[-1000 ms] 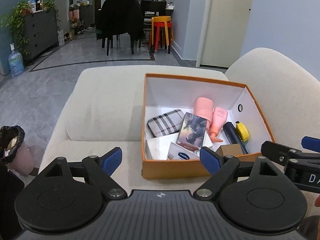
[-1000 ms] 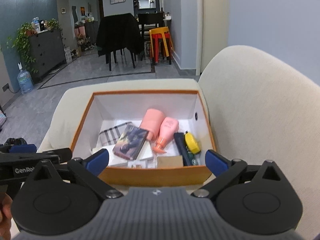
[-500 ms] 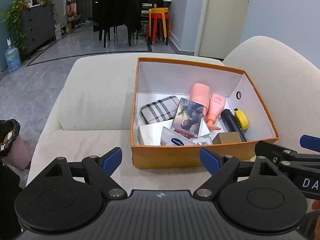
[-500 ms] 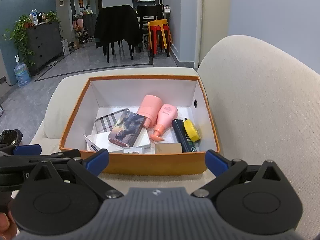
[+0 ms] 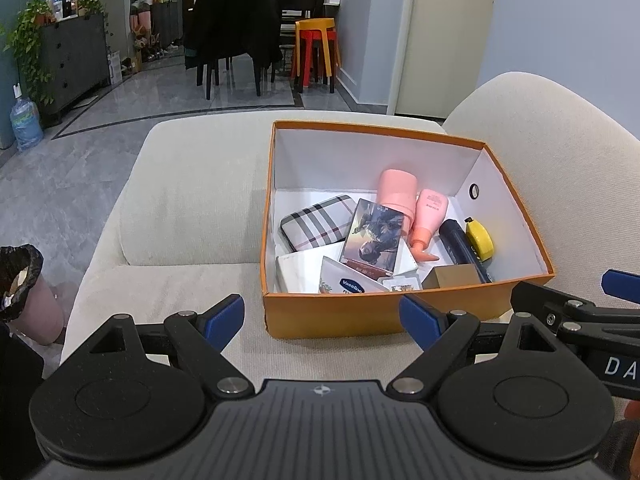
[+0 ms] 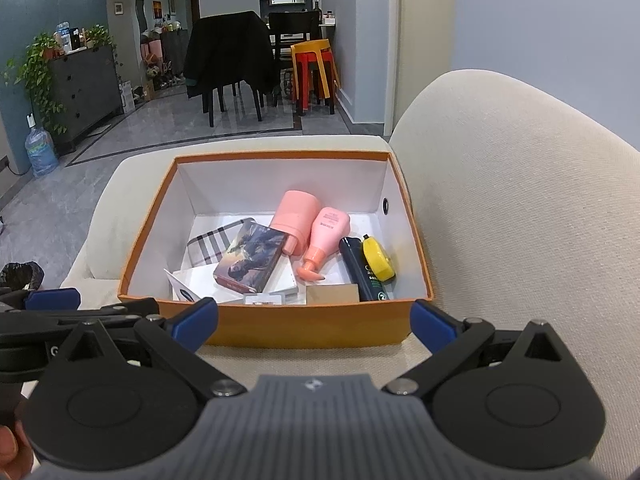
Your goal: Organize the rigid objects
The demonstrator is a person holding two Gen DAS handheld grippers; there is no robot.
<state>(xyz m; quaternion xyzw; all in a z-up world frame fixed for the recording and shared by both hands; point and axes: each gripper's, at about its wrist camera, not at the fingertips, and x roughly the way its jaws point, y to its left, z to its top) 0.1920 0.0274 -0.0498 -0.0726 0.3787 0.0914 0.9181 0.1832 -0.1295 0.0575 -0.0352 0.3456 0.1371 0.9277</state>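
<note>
Orange cardboard box (image 5: 384, 318), white inside, lidless, sits on the seat of a cream sofa (image 5: 180, 216), close against the backrest on its right side; a small round hole shows in the box's right wall. Contents lie loose and overlapping on the box floor. Plaid case (image 5: 318, 229), grey-white with dark and red stripes, flat toward the back left. Picture-printed box (image 5: 374, 238) lies tilted across it and across a white flat box (image 5: 298, 270) beneath. Two pink bottles side by side at the back centre: the larger pink bottle (image 6: 298, 216) and a smaller pink pump bottle (image 6: 326, 236) with its nozzle pointing toward the near wall. To their right a dark tube (image 6: 362, 268) lies lengthwise, with a yellow tape measure (image 6: 376, 260) touching its right side. Brown cardboard piece (image 6: 332, 294) rests against the near wall; a Vaseline-labelled packet (image 5: 350, 282) lies near the front left. Left gripper (image 5: 322, 316) hovers just short of the box's near wall, jaws spread wide, nothing between the blue pads. Right gripper (image 6: 314, 322) likewise hangs before the near wall, jaws wide apart and empty. The two grippers sit side by side, each visible at the edge of the other's view.
</note>
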